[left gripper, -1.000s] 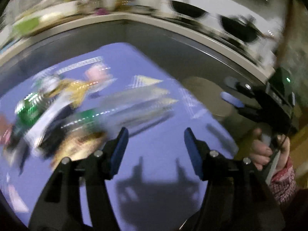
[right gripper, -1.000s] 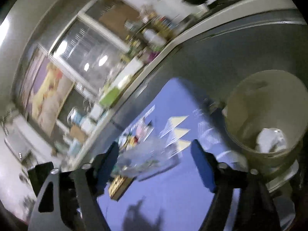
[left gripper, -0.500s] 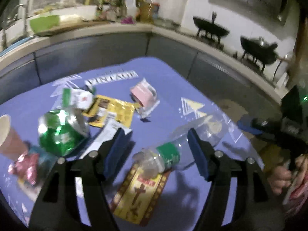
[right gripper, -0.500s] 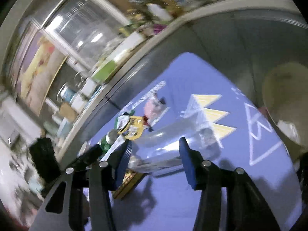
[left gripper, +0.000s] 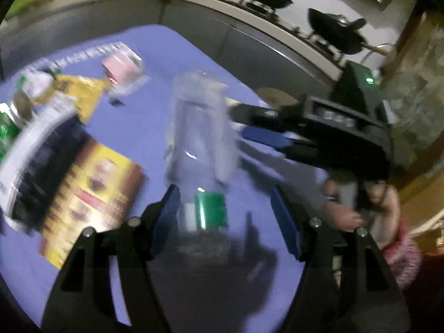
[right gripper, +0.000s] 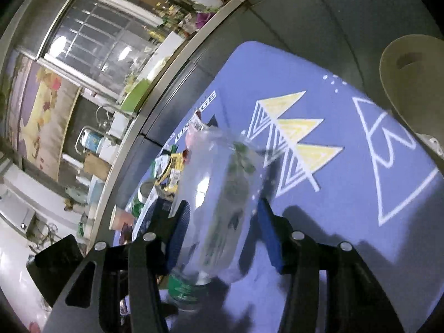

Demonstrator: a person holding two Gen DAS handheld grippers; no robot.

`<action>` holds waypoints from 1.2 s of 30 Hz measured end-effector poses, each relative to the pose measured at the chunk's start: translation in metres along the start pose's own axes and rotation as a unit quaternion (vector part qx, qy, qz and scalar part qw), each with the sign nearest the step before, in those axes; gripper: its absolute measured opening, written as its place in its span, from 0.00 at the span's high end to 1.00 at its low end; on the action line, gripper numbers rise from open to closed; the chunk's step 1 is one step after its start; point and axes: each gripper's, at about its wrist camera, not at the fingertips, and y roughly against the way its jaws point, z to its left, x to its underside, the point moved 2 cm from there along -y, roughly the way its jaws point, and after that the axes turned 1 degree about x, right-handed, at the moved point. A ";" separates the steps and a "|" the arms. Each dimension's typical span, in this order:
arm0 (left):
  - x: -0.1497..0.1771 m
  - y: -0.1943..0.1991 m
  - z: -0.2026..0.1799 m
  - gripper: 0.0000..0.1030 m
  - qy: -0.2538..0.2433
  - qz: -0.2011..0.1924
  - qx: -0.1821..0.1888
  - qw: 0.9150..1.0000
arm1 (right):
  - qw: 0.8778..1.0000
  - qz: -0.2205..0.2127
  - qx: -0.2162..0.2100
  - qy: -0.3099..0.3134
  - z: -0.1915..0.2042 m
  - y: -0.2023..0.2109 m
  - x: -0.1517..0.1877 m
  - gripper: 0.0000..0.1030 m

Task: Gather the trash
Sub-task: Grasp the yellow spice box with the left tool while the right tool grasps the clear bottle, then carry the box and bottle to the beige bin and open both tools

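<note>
A clear plastic bottle (left gripper: pixel 198 136) with a green label lies on the purple mat (left gripper: pixel 144 122). My left gripper (left gripper: pixel 226 216) is open, its jaws either side of the label end, apart from it. My right gripper (right gripper: pixel 222 230) straddles the bottle's body (right gripper: pixel 219 202), jaws open and close to its sides. In the left wrist view the right gripper (left gripper: pixel 263 125) reaches the bottle from the right.
A yellow-and-red wrapper (left gripper: pixel 88 194), a green can (left gripper: pixel 7 130), a pink packet (left gripper: pixel 120 68) and other litter lie left of the bottle. A beige bin (right gripper: pixel 410 77) stands off the mat's right edge. Counters ring the mat.
Both grippers have closed in on the bottle, which now sits between each pair of jaws. The right gripper's jaws have narrowed around it.
</note>
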 end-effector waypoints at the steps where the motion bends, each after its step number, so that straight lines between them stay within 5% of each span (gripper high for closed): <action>1: 0.003 0.003 -0.004 0.37 -0.006 0.006 0.008 1.000 | 1.000 0.002 0.004 0.004 0.001 0.003 0.004 0.54; 5: 0.007 0.041 0.004 0.37 0.004 -0.028 -0.015 0.999 | 1.000 0.003 0.010 0.022 0.009 0.019 0.027 0.54; 10: 0.015 0.087 0.040 0.36 0.034 -0.089 -0.171 0.981 | 0.996 0.001 0.039 0.081 0.030 0.024 0.060 0.52; 16: 0.017 0.060 0.048 0.33 -0.012 -0.058 -0.234 0.970 | 0.973 0.002 0.114 0.199 0.061 0.009 0.081 0.52; 24: 0.009 0.020 0.069 0.31 -0.013 -0.018 -0.238 0.971 | 0.965 0.019 0.146 0.217 0.056 -0.011 0.084 0.52; 26: 0.010 0.012 0.074 0.31 -0.006 -0.004 -0.245 0.970 | 0.961 0.020 0.156 0.226 0.053 -0.017 0.087 0.59; 29: 0.015 0.011 0.072 0.44 -0.010 -0.002 -0.249 0.968 | 0.960 0.021 0.143 0.239 0.055 -0.015 0.092 0.65; 36: -0.002 0.021 0.038 0.45 -0.006 -0.028 -0.171 0.985 | 0.966 -0.042 0.128 0.222 0.052 0.019 0.083 0.65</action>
